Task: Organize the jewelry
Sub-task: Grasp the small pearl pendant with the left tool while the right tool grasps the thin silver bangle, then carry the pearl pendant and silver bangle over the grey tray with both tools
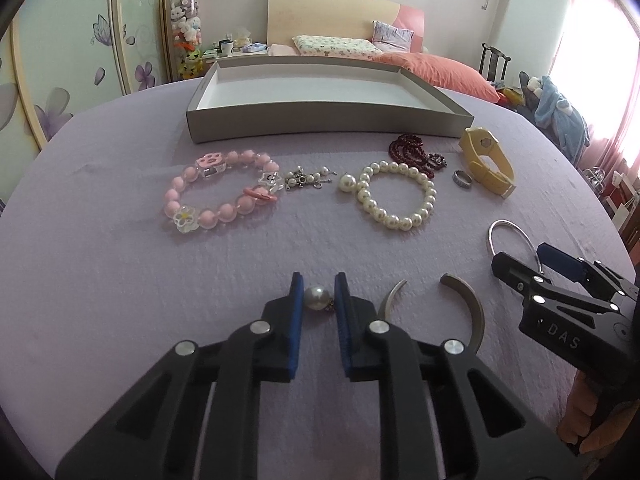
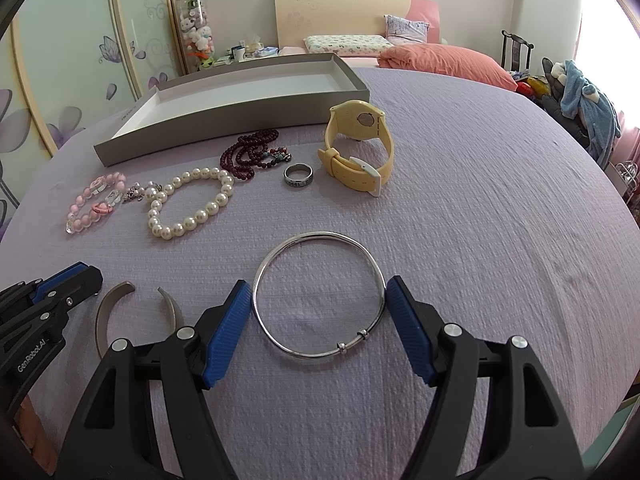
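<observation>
Pick-up step: left tool (image 1: 318, 292) clamped on pearl earring (image 1: 316, 298); right tool (image 2: 319, 300) apart, straddling silver bangle (image 2: 320, 296). Next: close on bangle, carry both to tray (image 1: 320, 122).

Right tool (image 2: 318, 306) open astride silver bangle (image 2: 319, 294); pads touching rim

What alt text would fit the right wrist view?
Open blue-padded right tongs straddle a silver bangle on a lilac bedspread. Beyond lie a pearl bracelet, ring, yellow watch and grey tray.
</observation>
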`<state>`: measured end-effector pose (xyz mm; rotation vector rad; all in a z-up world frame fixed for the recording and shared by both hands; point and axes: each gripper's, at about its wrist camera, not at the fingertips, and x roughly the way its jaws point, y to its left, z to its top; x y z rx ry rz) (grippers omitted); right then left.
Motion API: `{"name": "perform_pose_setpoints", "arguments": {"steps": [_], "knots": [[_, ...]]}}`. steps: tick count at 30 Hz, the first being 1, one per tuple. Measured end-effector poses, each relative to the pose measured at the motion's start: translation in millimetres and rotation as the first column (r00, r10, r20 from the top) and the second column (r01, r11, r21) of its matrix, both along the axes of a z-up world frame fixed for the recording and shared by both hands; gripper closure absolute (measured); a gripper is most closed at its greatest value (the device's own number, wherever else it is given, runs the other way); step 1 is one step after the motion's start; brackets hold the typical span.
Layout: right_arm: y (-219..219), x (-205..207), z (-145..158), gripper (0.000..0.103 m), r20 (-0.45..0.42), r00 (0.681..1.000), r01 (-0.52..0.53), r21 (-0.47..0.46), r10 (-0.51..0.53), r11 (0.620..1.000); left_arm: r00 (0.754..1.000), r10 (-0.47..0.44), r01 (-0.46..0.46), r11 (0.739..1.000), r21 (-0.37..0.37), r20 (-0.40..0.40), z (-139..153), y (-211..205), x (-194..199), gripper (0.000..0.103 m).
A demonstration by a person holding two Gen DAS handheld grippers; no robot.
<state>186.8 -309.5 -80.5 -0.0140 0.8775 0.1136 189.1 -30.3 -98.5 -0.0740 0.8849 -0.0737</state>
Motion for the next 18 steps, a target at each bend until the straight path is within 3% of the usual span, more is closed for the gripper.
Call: {"name": "perform_pose_setpoints", "arguments": {"steps": [18], "knots": [[-4, -2, 3, 0.034, 0.017, 1.0, 0.01, 0.01, -0.01, 1.0, 0.999, 0.037, -0.035, 0.999, -0.04, 0.038, 12, 15, -8, 0.087]]}}
